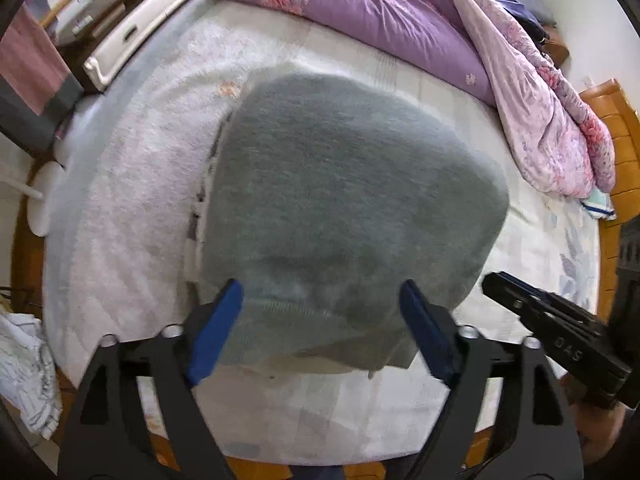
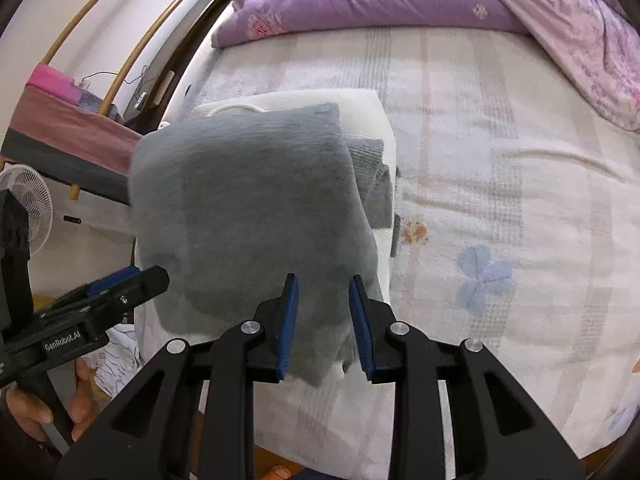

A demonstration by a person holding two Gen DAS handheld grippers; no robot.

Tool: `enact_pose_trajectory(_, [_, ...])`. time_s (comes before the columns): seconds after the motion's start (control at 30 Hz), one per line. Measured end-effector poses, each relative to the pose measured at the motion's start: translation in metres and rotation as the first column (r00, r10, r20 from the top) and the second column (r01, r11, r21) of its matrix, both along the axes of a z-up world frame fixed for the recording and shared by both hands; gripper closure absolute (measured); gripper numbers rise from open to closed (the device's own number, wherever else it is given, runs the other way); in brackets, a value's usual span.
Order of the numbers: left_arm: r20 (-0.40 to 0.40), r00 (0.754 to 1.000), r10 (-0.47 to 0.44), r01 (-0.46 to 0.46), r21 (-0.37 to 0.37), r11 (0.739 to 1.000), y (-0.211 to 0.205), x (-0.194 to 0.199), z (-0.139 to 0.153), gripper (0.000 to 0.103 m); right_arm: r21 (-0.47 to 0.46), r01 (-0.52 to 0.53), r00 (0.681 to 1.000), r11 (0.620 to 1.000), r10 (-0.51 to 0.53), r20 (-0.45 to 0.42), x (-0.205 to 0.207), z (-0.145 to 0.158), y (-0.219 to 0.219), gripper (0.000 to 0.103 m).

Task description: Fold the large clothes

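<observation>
"GenRobot.AI" reads in white on the left gripper (image 2: 130, 284). The right gripper (image 1: 490, 284) shows "DAS" on its side.

Sweater (image 1: 344, 200): plain grey-green knit, seen ahead of the left gripper (image 1: 322, 330).
Gripper pads (image 2: 289, 328): blue, set on black fingers.
Bed sheet (image 2: 500, 184): white, patterned with pale checks and blue and orange flowers, to the right of the right gripper (image 2: 323, 326).
Quilt (image 1: 384, 12): purple with pink flowers, far ahead.
</observation>
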State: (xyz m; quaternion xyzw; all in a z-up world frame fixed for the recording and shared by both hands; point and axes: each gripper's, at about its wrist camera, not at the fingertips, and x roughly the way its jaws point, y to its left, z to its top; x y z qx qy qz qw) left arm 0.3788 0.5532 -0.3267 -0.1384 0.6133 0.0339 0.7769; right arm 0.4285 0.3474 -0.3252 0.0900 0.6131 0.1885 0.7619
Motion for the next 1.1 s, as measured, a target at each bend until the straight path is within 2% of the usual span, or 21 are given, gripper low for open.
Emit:
enact_pose_trajectory(0.03, [0.016,1.000,-0.009,0.009,0.012,1.000,-0.005,-0.005,0.008,0.016,-0.001,-0.002,1.000,1.000,0.002,0.004,-0.006,0.008,-0.003,0.076])
enact_pose_trajectory(0.1, [0.028,0.999,-0.024,0.023,0.047,0.999,-0.014,-0.015,0.022,0.012,-0.016,-0.011,1.000,1.000,0.011,0.021,-0.017,0.024,-0.006,0.061])
enact_pose_trajectory(0.13, [0.038,0.999,-0.035,0.033,0.061,0.998,-0.020,-0.020,0.028,0.012,-0.035,-0.014,0.999,0.999,0.015,0.043,-0.023,0.034,-0.009,0.045])
enact_pose_trajectory(0.17, [0.044,0.998,-0.045,0.042,0.075,0.996,-0.024,-0.024,0.033,0.012,-0.048,-0.019,0.998,0.999,0.022,0.057,-0.028,0.040,-0.011,0.036])
enact_pose_trajectory(0.33, [0.068,0.994,-0.081,0.070,0.153,0.986,-0.058,-0.048,0.069,0.011,-0.127,-0.044,0.988,0.991,0.062,0.144,-0.060,0.079,-0.030,0.021])
enact_pose_trajectory(0.43, [0.119,0.989,-0.086,0.066,0.162,0.985,-0.081,-0.066,0.094,0.011,-0.135,-0.027,0.984,0.990,0.050,0.173,-0.080,0.097,-0.050,0.013])
enact_pose_trajectory(0.73, [0.229,0.971,-0.073,0.041,0.139,0.989,-0.160,-0.131,0.159,0.009,-0.063,-0.023,0.964,0.998,0.039,0.264,-0.147,0.154,-0.133,0.010])
enact_pose_trajectory(1.1, [0.360,0.931,-0.062,-0.017,0.211,0.977,-0.270,-0.223,0.232,0.008,-0.029,-0.047,0.917,0.998,0.055,0.395,-0.246,0.223,-0.232,0.008])
